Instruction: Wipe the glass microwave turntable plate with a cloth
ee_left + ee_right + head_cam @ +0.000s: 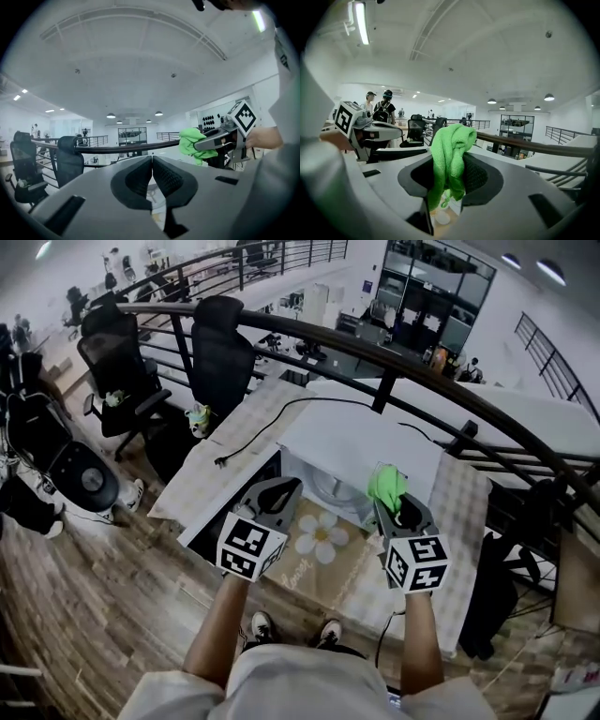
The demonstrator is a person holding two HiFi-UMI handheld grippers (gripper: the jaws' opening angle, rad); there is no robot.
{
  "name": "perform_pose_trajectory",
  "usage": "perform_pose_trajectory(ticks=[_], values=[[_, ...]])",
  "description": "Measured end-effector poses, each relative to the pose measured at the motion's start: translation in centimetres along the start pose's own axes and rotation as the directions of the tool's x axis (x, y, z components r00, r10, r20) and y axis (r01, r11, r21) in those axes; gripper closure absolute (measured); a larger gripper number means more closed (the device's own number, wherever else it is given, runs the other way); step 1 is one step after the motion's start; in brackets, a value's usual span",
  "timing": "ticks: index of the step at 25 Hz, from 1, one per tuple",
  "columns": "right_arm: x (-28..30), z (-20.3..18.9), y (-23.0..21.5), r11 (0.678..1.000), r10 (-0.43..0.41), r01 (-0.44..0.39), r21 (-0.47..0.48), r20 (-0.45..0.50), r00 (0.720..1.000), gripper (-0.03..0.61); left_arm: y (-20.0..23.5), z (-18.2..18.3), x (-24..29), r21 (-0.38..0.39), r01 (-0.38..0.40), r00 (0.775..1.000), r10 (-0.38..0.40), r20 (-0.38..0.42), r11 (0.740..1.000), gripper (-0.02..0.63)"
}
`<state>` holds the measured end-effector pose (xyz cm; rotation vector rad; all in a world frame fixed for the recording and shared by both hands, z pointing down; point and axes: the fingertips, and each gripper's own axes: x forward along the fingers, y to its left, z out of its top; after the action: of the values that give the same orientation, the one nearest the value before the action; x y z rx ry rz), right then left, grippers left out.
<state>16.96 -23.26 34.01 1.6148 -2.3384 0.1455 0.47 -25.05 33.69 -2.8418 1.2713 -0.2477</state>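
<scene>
My right gripper (392, 501) is shut on a bright green cloth (385, 486), which bunches up above the jaws and hangs between them (449, 159). My left gripper (279, 491) is shut with nothing between its jaws (152, 174). Both are held level, side by side, above the table's front, in front of a white microwave (361, 442). A pale round shape (330, 486) shows in the microwave's opening; I cannot tell whether it is the glass plate. The left gripper view shows the cloth (193, 143) in the right gripper (220, 137).
A checked cloth covers the table (464, 498), with a flower-print mat (321, 536) at the front. A dark open door panel (246, 486) is left of the microwave, and a black cable (272, 423) trails behind. A curved railing (394, 362) and office chairs (122, 371) stand beyond.
</scene>
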Motion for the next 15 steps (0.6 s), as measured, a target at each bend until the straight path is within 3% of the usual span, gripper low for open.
perform_pose_trajectory(ticks=[7,15], values=[[-3.0,3.7,-2.2,0.998,-0.050,0.054,-0.043,0.074,0.996,0.428,-1.9,4.8,0.6,0.112,0.047,0.997,-0.054,0.054,0.993,0.594],[-4.0,5.8,-3.2,0.992,-0.097,0.106,-0.065,0.125,0.987,0.433,-2.2,7.6,1.2,0.146,0.070,0.993,-0.083,0.088,0.987,0.594]])
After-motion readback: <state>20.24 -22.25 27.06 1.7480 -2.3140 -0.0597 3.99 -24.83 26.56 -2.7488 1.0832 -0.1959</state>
